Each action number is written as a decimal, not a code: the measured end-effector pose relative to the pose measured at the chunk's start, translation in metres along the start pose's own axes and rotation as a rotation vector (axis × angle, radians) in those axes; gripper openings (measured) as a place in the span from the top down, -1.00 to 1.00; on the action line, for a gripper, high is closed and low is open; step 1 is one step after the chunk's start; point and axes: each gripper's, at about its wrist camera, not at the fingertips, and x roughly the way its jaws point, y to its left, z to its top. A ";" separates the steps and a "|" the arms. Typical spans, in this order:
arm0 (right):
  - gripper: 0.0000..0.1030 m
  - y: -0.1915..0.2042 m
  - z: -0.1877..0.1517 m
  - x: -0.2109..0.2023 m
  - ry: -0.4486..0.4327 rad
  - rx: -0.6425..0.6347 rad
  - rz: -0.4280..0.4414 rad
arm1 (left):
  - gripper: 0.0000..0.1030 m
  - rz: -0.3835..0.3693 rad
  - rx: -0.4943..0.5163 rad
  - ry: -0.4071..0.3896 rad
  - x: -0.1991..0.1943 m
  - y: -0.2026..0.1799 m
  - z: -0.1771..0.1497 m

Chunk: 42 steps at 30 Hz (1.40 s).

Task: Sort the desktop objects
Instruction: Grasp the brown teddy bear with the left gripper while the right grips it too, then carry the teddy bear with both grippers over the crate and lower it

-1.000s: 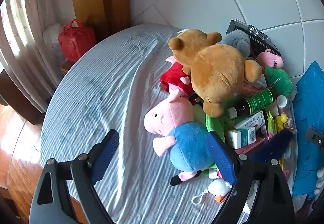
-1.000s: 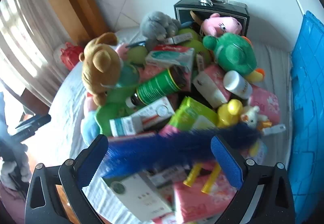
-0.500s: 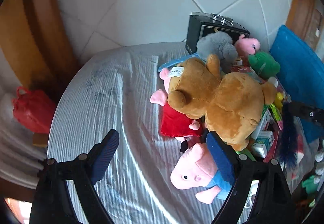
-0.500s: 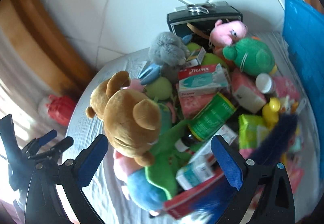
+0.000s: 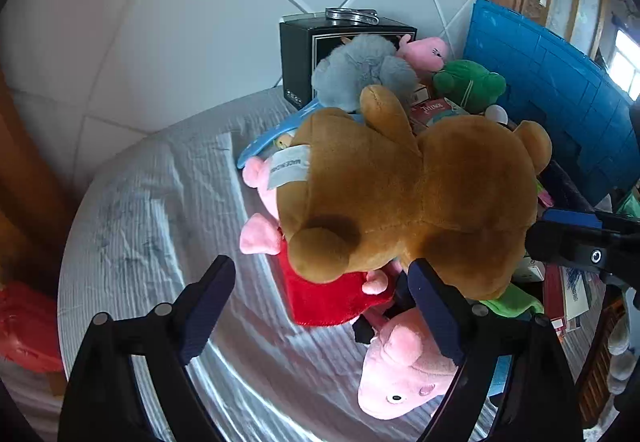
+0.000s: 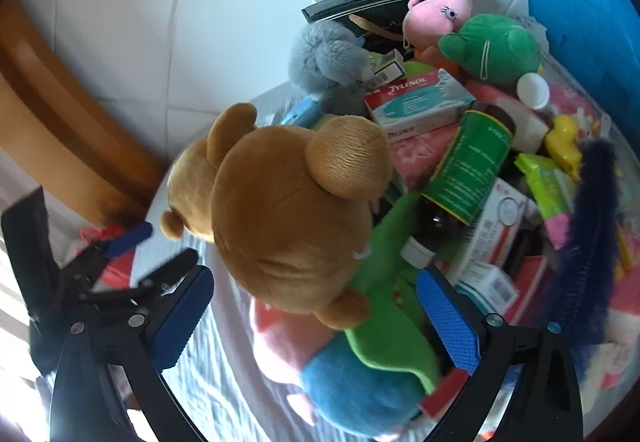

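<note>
Though not yet clamped on anything, could easily go wrong from here. Shows the left gripper (image 5: 320, 268) spread wide just below the brown bear (image 5: 400, 202), pads bare, one finger almost against the bear's underside. Shows the right gripper (image 6: 314, 278) spread wide too, framing the bear's head without pinching it.

Finds the bear lying on top of a heap on the cloth-covered bench (image 5: 160, 226), with a red plush (image 5: 332, 298) directly beneath it and a pink pig plush (image 5: 404, 366) just below that.

Probably risks a tug-of-war if closing both grippers on the bear at once. Risks dragging the red plush along when lifting, since it touches the bear. May also unsettle the green-labelled bottle (image 6: 472, 162), which leans just beside the bear on loose boxes, and send it rolling off the heap. Could lose the bear from a shallow pinch on its soft fur, so better to bite deep on the body.
</note>
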 end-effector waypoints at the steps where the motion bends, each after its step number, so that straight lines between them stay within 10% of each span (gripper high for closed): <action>1: -1.00 0.001 0.002 0.004 -0.003 0.002 0.003 | -0.73 -0.015 0.015 0.003 0.007 -0.002 0.004; 13: -0.98 -0.007 0.028 0.051 0.077 0.010 -0.040 | -0.72 -0.115 0.070 0.050 0.059 -0.005 0.024; 16: -0.77 -0.007 0.028 0.044 0.073 -0.028 -0.062 | -0.17 -0.191 0.072 0.039 0.058 -0.009 0.023; 19: -0.69 -0.005 0.030 0.033 0.060 -0.059 -0.073 | -0.12 -0.154 0.110 0.014 0.048 -0.019 0.023; 42: -0.66 -0.059 0.073 -0.173 -0.194 -0.242 -0.040 | -0.12 -0.128 0.127 -0.270 -0.089 -0.189 0.095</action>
